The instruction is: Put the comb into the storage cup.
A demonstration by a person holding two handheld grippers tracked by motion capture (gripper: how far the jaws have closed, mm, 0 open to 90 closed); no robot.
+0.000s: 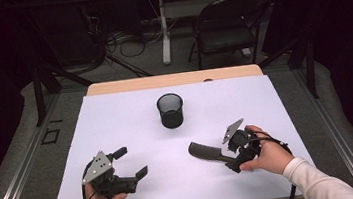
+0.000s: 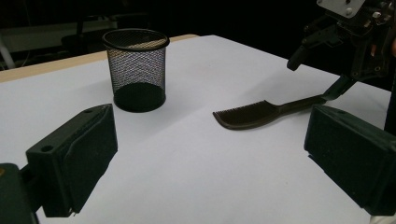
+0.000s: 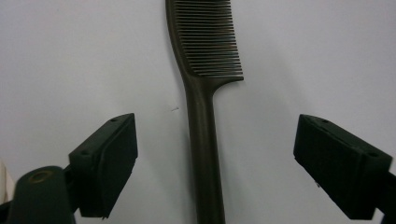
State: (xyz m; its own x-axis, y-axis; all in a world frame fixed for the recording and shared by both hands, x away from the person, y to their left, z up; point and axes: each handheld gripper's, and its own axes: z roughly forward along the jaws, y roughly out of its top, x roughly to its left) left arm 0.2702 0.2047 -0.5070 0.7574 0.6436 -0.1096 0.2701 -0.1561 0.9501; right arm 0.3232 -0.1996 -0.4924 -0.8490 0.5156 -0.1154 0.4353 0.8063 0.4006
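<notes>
A dark comb (image 1: 205, 152) lies flat on the white sheet, right of centre, with its toothed end toward the middle. My right gripper (image 1: 227, 155) straddles the comb's handle (image 3: 204, 121). Its jaws stand open, and both pads (image 3: 109, 158) are well clear of the handle. The comb (image 2: 247, 115) and the right gripper (image 2: 317, 74) also appear in the left gripper view. My left gripper (image 1: 132, 162) rests at the near left, open with nothing between its jaws. A black mesh cup (image 1: 171, 111) stands upright behind the centre, seen as the cup (image 2: 136, 70) ahead of the left jaws.
The white sheet (image 1: 116, 116) covers most of the wooden table, whose far edge (image 1: 172, 80) shows bare. A folding chair (image 1: 226, 23) and cables sit on the floor beyond the table.
</notes>
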